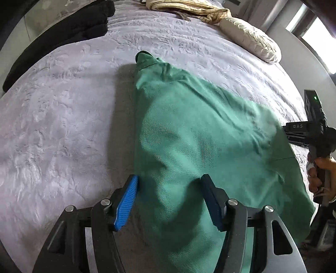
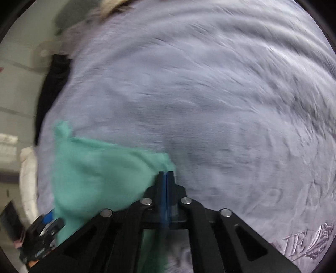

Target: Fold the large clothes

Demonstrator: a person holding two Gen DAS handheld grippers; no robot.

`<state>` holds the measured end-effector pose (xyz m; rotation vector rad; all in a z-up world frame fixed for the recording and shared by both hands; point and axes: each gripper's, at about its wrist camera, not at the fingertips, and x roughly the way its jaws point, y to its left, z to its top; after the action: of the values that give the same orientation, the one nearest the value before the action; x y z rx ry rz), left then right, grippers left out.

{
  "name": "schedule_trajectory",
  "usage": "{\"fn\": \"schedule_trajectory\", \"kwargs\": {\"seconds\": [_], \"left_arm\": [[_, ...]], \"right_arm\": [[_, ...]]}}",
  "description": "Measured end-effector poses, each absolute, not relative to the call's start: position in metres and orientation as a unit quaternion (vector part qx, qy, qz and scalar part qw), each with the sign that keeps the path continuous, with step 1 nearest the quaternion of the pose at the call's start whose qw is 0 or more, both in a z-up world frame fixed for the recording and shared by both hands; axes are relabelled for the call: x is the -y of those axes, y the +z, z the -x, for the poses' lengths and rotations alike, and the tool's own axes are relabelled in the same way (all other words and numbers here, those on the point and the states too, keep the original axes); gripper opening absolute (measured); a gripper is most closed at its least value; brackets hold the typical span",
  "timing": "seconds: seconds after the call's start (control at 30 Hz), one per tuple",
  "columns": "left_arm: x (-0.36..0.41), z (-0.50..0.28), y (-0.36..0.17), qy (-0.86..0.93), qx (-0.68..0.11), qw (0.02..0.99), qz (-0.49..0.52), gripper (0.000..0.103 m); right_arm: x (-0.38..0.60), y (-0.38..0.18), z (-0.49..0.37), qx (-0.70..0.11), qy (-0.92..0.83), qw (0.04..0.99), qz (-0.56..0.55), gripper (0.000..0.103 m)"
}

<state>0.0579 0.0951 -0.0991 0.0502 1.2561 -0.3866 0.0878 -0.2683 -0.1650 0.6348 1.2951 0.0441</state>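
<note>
A green garment (image 1: 189,134) lies partly folded on a grey bedspread (image 1: 63,117). My left gripper (image 1: 169,182) is open, its blue pads (image 1: 126,201) standing either side of the garment's near edge. My right gripper (image 2: 166,174) is shut on a corner of the green garment (image 2: 100,174) and holds it over the bedspread; this view is blurred. The right gripper's body (image 1: 315,130) shows at the right edge of the left wrist view, held by a hand. The left gripper (image 2: 42,235) shows at the lower left of the right wrist view.
Black clothes (image 1: 63,31) lie at the far left of the bed. A cream pillow (image 1: 252,40) and a beige cloth (image 1: 189,8) lie at the far side. The bedspread (image 2: 210,94) spreads wide to the right of the garment. A window is at the upper right.
</note>
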Motion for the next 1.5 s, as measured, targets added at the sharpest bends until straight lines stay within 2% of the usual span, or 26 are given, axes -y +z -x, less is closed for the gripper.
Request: {"fn": "schedule_trajectory", "kwargs": {"seconds": [0.3, 0.37, 0.4, 0.43, 0.47, 0.7, 0.77, 0.8, 0.83, 0.87, 0.93, 0.97, 1.0, 1.2, 1.3, 1.5], "left_arm": [[-0.113, -0.022, -0.069, -0.169, -0.604, 0.778, -0.044, 0.063], [-0.118, -0.013, -0.065, -0.168, -0.61, 0.773, -0.043, 0.063], [-0.121, -0.007, -0.064, -0.168, -0.615, 0.769, -0.04, 0.063], [-0.123, -0.003, -0.064, -0.168, -0.619, 0.766, -0.037, 0.063], [-0.124, 0.001, -0.064, -0.167, -0.624, 0.763, -0.035, 0.063], [-0.13, 0.033, -0.071, -0.173, -0.649, 0.74, -0.03, 0.063], [-0.13, 0.039, -0.073, -0.179, -0.652, 0.736, -0.03, 0.063], [-0.13, 0.042, -0.074, -0.18, -0.653, 0.735, -0.033, 0.063], [-0.129, 0.044, -0.074, -0.18, -0.654, 0.734, -0.036, 0.063], [-0.129, 0.046, -0.074, -0.181, -0.654, 0.733, -0.039, 0.063], [-0.129, 0.05, -0.073, -0.19, -0.652, 0.733, -0.041, 0.064], [-0.129, 0.052, -0.073, -0.19, -0.651, 0.733, -0.044, 0.073], [-0.13, 0.054, -0.075, -0.186, -0.65, 0.735, -0.052, 0.077], [-0.133, 0.063, -0.089, -0.194, -0.652, 0.731, -0.047, 0.079], [-0.133, 0.066, -0.094, -0.187, -0.651, 0.734, -0.052, 0.084], [-0.13, 0.071, -0.094, -0.174, -0.653, 0.736, -0.047, 0.084]], "right_arm": [[0.283, -0.13, -0.042, -0.589, 0.056, 0.725, -0.351, 0.005], [0.278, -0.118, -0.023, -0.595, 0.068, 0.719, -0.353, 0.02], [0.274, -0.113, -0.012, -0.598, 0.075, 0.715, -0.353, 0.045], [0.269, -0.107, -0.002, -0.601, 0.08, 0.714, -0.35, 0.064], [0.265, -0.104, 0.006, -0.6, 0.085, 0.715, -0.348, 0.064], [0.22, -0.086, 0.06, -0.614, 0.126, 0.702, -0.338, 0.064], [0.208, -0.093, 0.067, -0.629, 0.129, 0.692, -0.331, 0.061], [0.201, -0.098, 0.071, -0.64, 0.122, 0.688, -0.319, 0.051], [0.197, -0.102, 0.071, -0.649, 0.11, 0.687, -0.308, 0.026], [0.194, -0.105, 0.072, -0.657, 0.097, 0.687, -0.294, 0.015], [0.195, -0.103, 0.075, -0.66, 0.081, 0.697, -0.269, 0.007], [0.196, -0.101, 0.077, -0.659, 0.077, 0.701, -0.26, 0.007], [0.196, -0.1, 0.08, -0.664, 0.067, 0.704, -0.244, 0.005], [0.207, -0.125, 0.095, -0.681, 0.049, 0.685, -0.253, 0.005], [0.199, -0.137, 0.092, -0.687, 0.048, 0.688, -0.229, 0.004], [0.188, -0.133, 0.091, -0.69, 0.043, 0.686, -0.227, 0.004]]}}
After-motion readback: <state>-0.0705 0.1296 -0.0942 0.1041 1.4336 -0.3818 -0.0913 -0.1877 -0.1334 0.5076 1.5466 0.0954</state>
